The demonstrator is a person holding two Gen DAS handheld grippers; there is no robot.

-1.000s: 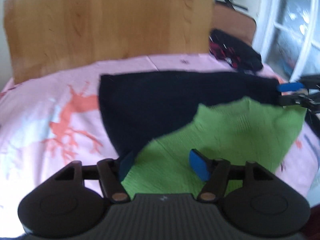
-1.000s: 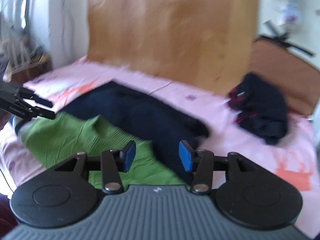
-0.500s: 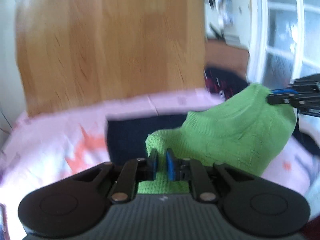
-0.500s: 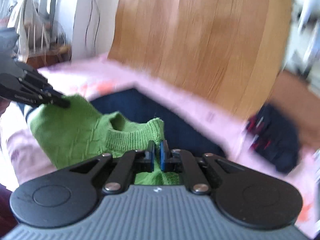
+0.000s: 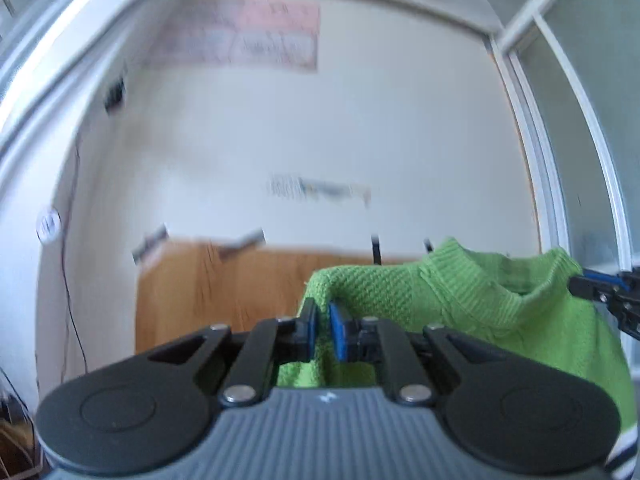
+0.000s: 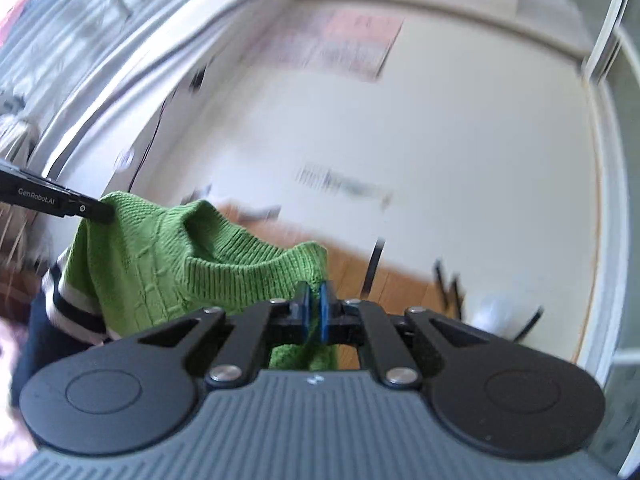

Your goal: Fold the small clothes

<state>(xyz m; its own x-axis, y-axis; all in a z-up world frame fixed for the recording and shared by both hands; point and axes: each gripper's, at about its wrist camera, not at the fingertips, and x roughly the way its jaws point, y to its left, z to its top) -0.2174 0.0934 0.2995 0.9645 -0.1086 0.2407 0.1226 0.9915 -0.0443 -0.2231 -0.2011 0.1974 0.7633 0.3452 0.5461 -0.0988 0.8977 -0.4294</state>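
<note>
Reading "GenRobot.AI" in white on the side of the left tool [image 6: 96,210], seen from the right wrist view; the wall poster [image 5: 240,36] is too blurred to read. Both tools are clamped on the green knit sweater [image 6: 160,264], left tool [image 5: 323,332] and right tool [image 6: 314,316] each pinching a shoulder edge, collar sagging between them. Half a second ago it hung low over the bed; now it is raised, with wall and wooden headboard [image 5: 220,292] behind.

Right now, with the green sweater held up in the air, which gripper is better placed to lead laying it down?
Neither clearly. The left gripper and right gripper each have jaws shut on a top corner of the green sweater, at similar height; lowering together seems best.
</note>
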